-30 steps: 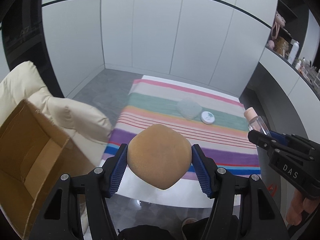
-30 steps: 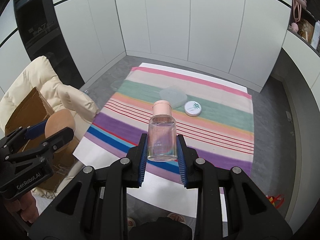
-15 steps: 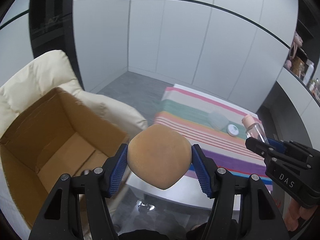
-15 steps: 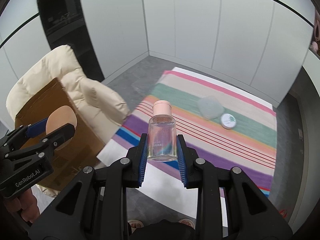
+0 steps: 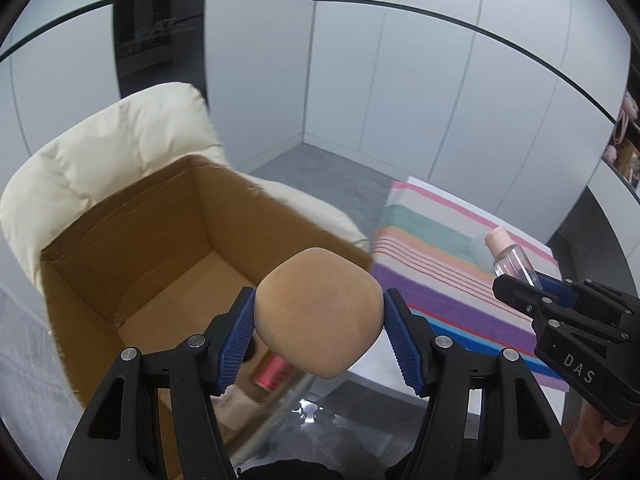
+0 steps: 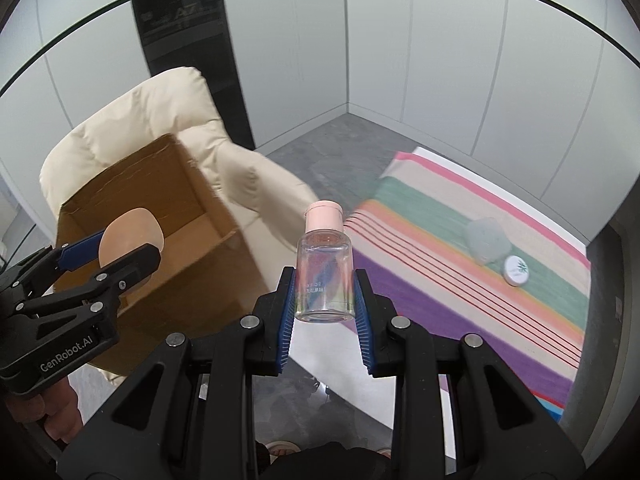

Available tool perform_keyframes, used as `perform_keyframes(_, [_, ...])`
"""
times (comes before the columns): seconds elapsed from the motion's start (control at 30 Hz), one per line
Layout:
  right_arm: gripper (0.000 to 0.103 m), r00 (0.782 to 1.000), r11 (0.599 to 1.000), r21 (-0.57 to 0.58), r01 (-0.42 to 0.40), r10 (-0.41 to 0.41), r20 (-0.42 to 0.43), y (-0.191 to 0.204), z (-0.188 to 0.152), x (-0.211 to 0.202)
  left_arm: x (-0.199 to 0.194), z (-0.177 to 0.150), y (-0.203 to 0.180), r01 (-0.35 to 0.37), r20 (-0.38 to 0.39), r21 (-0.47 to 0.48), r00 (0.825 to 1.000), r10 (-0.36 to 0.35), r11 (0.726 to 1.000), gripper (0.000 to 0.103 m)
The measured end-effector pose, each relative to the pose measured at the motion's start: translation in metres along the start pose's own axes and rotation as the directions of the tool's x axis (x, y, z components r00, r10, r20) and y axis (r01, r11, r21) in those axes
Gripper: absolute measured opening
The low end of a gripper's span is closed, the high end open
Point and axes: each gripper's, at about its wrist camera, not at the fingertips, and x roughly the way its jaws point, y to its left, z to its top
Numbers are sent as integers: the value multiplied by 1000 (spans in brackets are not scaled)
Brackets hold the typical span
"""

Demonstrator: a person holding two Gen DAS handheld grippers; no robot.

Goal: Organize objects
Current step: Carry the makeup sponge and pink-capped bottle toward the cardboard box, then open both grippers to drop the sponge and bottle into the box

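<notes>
My left gripper (image 5: pixel 318 332) is shut on a tan makeup sponge (image 5: pixel 318 316) and holds it over the near right corner of an open cardboard box (image 5: pixel 132 248); the gripper also shows in the right wrist view (image 6: pixel 120 248). A red cylinder (image 5: pixel 272 374) lies on the box floor. My right gripper (image 6: pixel 324 312) is shut on a clear bottle (image 6: pixel 324 276) with a pink cap, held upright in the air right of the box (image 6: pixel 192 216). It also shows in the left wrist view (image 5: pixel 516 276).
The box sits on a cream padded armchair (image 5: pixel 120 140). A table with a striped cloth (image 6: pixel 500 264) stands to the right, bearing a pale translucent case (image 6: pixel 488 240) and a small round white tin (image 6: pixel 517 270). White cabinet walls stand behind.
Both grippers have swung left from the striped table toward the box, each with its object. The sponge is now over the box corner.
</notes>
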Motion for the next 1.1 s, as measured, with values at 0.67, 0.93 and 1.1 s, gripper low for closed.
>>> perform_keyframes(0.67, [29,991,981,-142,-133,133,-7,106,12,14,-22,-20,87,-174,13,-81,984,176,981,76])
perform_keyframes(0.93, [29,985,965,-200,-172,170,-26,146,12,20,-47,-23,118,-269,75,-128,957,279,955,103])
perform_keyframes(1.1, [29,981,955,-224,-193,190,-37,166,12,23,-53,-30,139,-277,62,-164,955,291,947,103])
